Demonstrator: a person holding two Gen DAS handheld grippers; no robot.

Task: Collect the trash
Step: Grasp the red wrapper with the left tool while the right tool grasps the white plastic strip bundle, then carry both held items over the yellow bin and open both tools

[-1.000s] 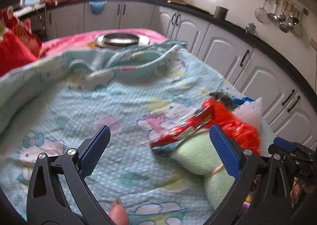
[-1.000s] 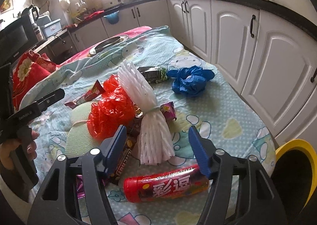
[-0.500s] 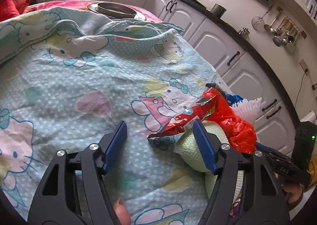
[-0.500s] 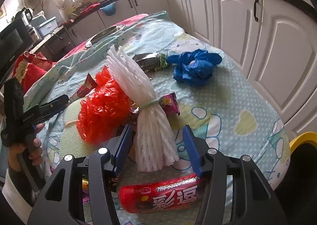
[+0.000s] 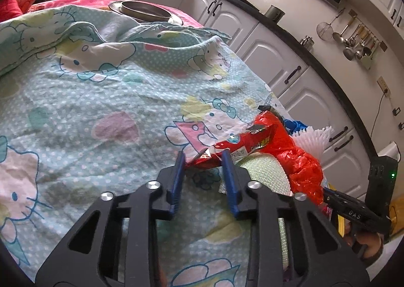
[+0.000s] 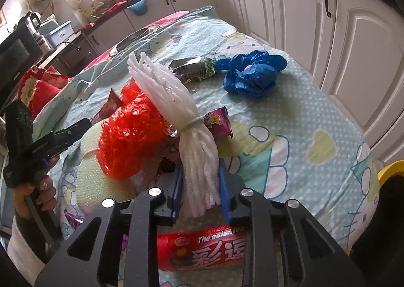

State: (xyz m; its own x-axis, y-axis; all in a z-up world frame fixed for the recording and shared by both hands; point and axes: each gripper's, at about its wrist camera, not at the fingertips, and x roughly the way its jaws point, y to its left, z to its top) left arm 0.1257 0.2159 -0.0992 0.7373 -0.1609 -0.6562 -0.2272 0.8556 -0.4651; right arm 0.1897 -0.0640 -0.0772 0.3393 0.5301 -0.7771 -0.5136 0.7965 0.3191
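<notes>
Trash lies on a table under a Hello Kitty cloth (image 5: 101,100). My left gripper (image 5: 204,158) has closed around the end of a red snack wrapper (image 5: 242,144), which lies on a pale green foam pad (image 5: 262,173). My right gripper (image 6: 199,173) is shut on the lower end of a white foam net bundle (image 6: 176,100) tied with a green band. A crumpled red plastic bag (image 6: 131,133), a blue plastic bag (image 6: 252,74), a dark foil wrapper (image 6: 194,68), a purple candy wrapper (image 6: 218,122) and a red tube (image 6: 202,246) lie around it.
A yellow bin rim (image 6: 391,168) shows at the table's right edge. A metal pan (image 5: 145,10) sits at the far end. White cabinets (image 6: 353,34) run along the right. A red cushion (image 6: 38,87) lies at the left.
Both grippers have moved forward and closed: the left around the red snack wrapper's end, the right on the white foam net bundle.
</notes>
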